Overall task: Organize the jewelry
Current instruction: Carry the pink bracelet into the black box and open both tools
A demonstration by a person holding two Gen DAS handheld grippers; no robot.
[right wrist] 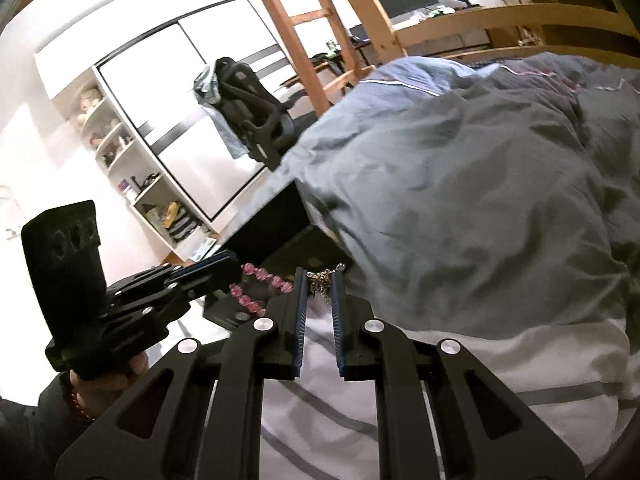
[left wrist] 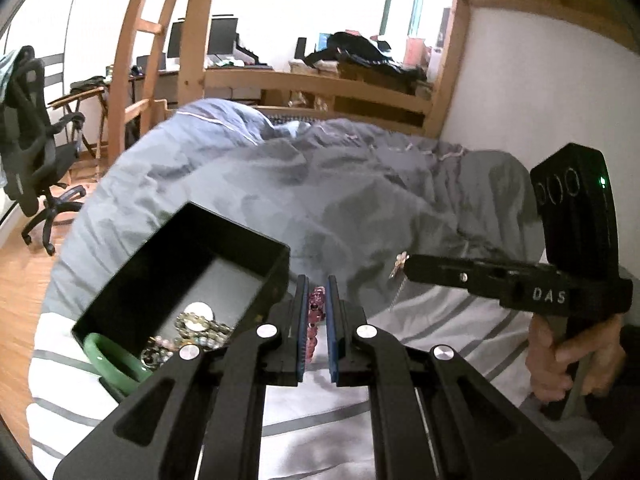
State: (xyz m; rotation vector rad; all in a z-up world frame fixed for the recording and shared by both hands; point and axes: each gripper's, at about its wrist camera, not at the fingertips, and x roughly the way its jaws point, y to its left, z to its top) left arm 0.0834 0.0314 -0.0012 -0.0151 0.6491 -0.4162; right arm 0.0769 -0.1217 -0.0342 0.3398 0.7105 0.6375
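Observation:
My left gripper (left wrist: 317,284) is shut on a pink bead bracelet (left wrist: 314,320) and holds it just right of the open black jewelry box (left wrist: 256,236). The box holds a green bangle (left wrist: 116,354) and several bead bracelets (left wrist: 192,328). My right gripper (right wrist: 319,276) is shut on a silver chain necklace (right wrist: 322,280), above the bed. In the left wrist view the right gripper (left wrist: 406,266) shows at right with the necklace (left wrist: 398,268) dangling from its tip. In the right wrist view the left gripper (right wrist: 236,266) holds the pink bracelet (right wrist: 260,284) over the black box (right wrist: 296,248).
The box sits on a white striped sheet (left wrist: 420,332) beside a rumpled grey duvet (left wrist: 320,184). A wooden bunk frame (left wrist: 304,84) stands behind, a black office chair (left wrist: 36,132) at left, white shelves (right wrist: 120,152) beyond.

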